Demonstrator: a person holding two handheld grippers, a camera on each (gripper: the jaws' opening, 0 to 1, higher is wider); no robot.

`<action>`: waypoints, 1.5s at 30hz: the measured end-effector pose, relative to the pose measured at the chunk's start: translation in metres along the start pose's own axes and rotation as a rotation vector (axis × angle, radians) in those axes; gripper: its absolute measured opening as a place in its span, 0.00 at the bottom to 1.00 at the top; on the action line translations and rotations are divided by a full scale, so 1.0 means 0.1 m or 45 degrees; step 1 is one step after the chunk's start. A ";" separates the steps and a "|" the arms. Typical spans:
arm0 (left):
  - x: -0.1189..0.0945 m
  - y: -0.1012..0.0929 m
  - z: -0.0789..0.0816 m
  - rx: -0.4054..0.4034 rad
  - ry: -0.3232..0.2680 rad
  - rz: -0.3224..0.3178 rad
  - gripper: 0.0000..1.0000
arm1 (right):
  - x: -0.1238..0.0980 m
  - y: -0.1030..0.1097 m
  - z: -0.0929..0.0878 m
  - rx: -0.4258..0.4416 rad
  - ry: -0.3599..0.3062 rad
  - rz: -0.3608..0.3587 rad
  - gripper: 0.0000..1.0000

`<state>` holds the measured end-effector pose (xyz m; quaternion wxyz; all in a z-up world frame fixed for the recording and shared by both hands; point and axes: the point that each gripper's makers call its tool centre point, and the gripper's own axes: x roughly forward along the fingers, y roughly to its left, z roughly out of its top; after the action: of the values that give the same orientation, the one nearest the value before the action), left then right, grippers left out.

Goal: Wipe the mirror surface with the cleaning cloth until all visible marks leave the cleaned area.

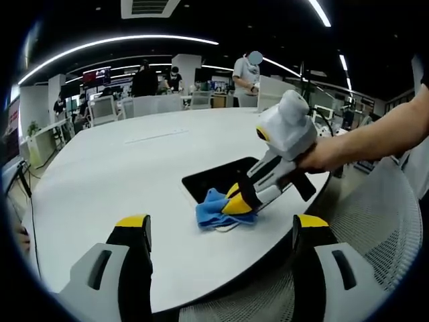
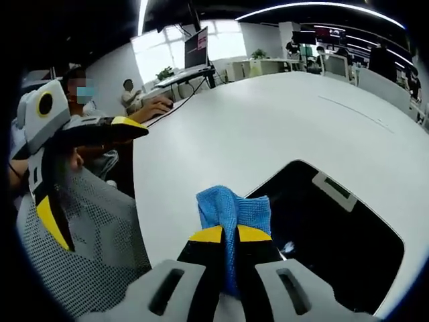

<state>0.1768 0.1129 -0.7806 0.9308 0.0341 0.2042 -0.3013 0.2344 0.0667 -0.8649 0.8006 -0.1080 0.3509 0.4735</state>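
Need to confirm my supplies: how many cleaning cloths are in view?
1: the blue cleaning cloth is clamped in the right gripper at the dark mirror's edge. None seen elsewhere.

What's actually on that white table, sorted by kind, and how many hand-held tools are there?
Blue cloths: 1
Dark mirrors: 1
Hand-held tools: 2, the left tool and the right tool, which is clamped on the cloth
Total: 4
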 end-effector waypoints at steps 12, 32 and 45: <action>-0.01 0.00 0.00 0.000 -0.002 0.002 0.86 | 0.01 -0.01 0.00 -0.218 0.022 -0.059 0.00; 0.01 -0.01 -0.03 -0.003 0.022 -0.010 0.86 | 0.05 -0.09 0.06 -0.369 0.049 -0.044 0.00; 0.01 0.00 -0.01 -0.002 0.011 -0.006 0.86 | 0.13 -0.38 0.22 -0.435 0.069 -0.125 0.00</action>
<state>0.1770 0.1126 -0.7818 0.9292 0.0342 0.2085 -0.3033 0.2802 0.0663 -0.8638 0.7831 -0.2720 0.2812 0.4834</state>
